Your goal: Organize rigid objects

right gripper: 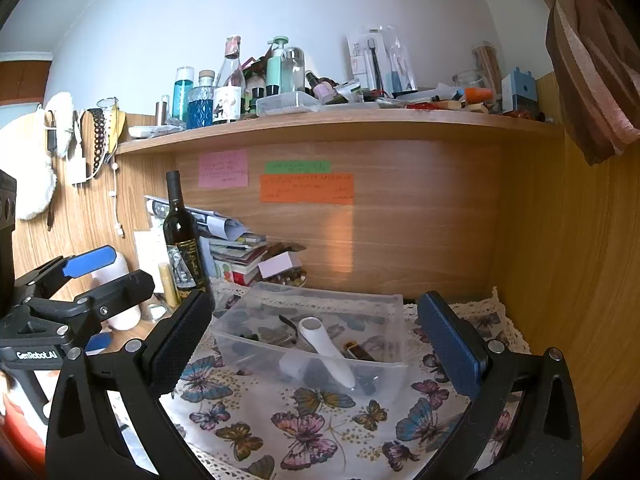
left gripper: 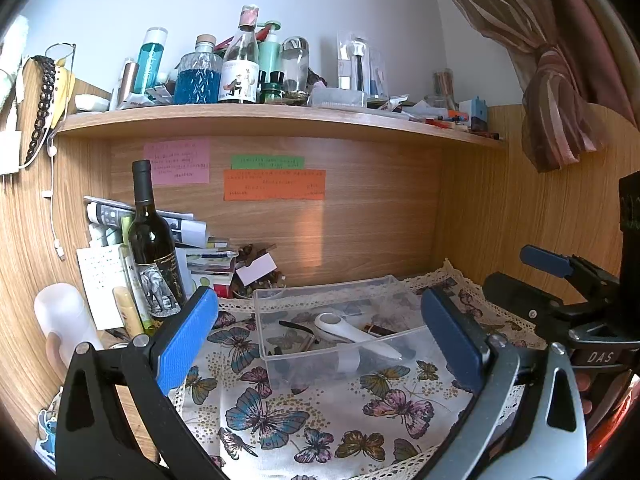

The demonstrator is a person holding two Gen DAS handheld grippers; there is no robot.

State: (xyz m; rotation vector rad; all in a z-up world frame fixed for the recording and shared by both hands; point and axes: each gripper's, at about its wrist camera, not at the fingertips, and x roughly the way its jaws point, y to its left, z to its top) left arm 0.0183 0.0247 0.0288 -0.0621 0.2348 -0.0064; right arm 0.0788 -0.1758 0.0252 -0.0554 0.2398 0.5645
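A clear plastic bin [left gripper: 280, 344] [right gripper: 236, 344] sits on the butterfly cloth. Inside it lie a white handheld device [left gripper: 352, 332] [right gripper: 324, 344], a thin dark clip [left gripper: 298, 327] [right gripper: 289, 325] and a small brown item [left gripper: 378, 330] [right gripper: 360, 351]. My left gripper [left gripper: 320, 340] is open, held in front of the bin with nothing between its blue pads. My right gripper [right gripper: 316, 344] is open too, its pads either side of the bin's near wall but short of it. Each gripper shows at the edge of the other's view.
A dark wine bottle [left gripper: 154, 252] [right gripper: 185, 244] stands left of the bin beside stacked papers and books [left gripper: 200, 248]. A white cylinder [left gripper: 66, 320] is at far left. The shelf [left gripper: 280, 118] above is crowded with bottles. Wooden walls close in behind and at right.
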